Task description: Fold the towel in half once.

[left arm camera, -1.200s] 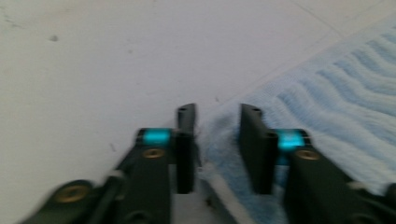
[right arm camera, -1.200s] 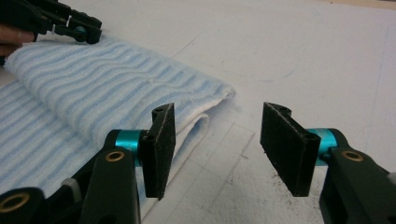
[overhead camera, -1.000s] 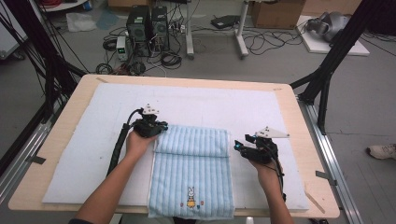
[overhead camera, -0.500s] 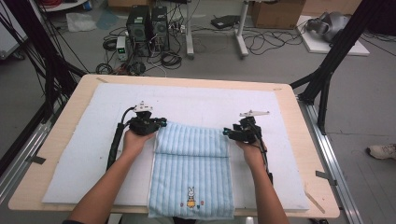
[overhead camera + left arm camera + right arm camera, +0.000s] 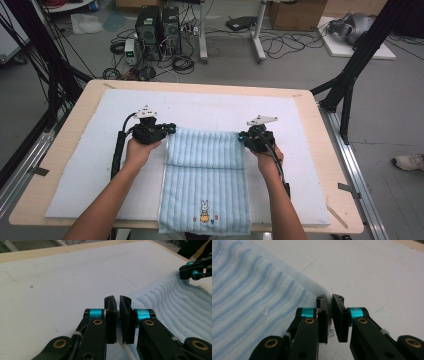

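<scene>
A light blue striped towel [image 5: 205, 165] with a small bunny stitched near its front hem lies on the white mat [image 5: 90, 150], its far part folded over toward me. My left gripper [image 5: 170, 129] is shut on the fold's far left corner; in the left gripper view the cloth [image 5: 175, 305] runs into the pinched jaws of my left gripper [image 5: 117, 302]. My right gripper [image 5: 242, 136] sits at the far right corner. Its jaws have just been closing, and in the right gripper view my right gripper [image 5: 329, 301] has the towel's [image 5: 249, 290] edge pinched between them. The right gripper [image 5: 193, 272] also appears in the left gripper view.
The mat covers most of a wooden table [image 5: 330, 150]. The towel's front hem hangs over the near table edge. Black frame posts [image 5: 350, 75] stand at both sides. Computer towers [image 5: 157, 25] and cables sit on the floor beyond.
My right gripper moved left from beside the towel to its far right corner and closed on the edge. My left gripper kept its hold and rose slightly.
</scene>
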